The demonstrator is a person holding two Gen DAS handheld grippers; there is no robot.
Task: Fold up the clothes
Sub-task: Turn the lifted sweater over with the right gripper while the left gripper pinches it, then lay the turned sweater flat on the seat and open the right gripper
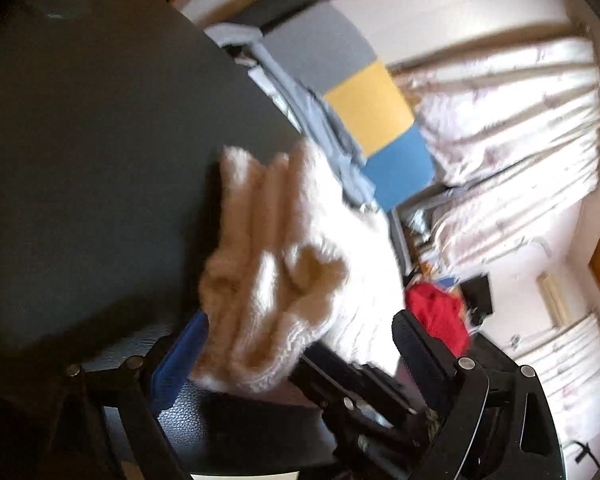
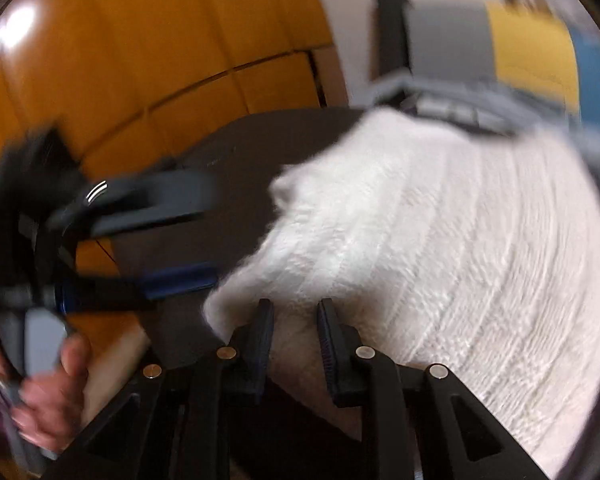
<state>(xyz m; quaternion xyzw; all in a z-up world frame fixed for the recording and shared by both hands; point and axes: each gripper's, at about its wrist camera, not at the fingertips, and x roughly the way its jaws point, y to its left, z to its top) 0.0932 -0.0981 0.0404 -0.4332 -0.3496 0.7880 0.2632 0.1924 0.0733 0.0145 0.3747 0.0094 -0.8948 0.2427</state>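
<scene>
The left gripper has its fingers spread wide, the bunched edge of a white sweater lying loose between them. The sweater rests on a dark table — partly lifted into folds. In the right wrist view the right gripper sits clamped on the sweater's near edge — a hand holds the left gripper at far left.

White ribbed knit sweater, rumpled, on dark table
</scene>
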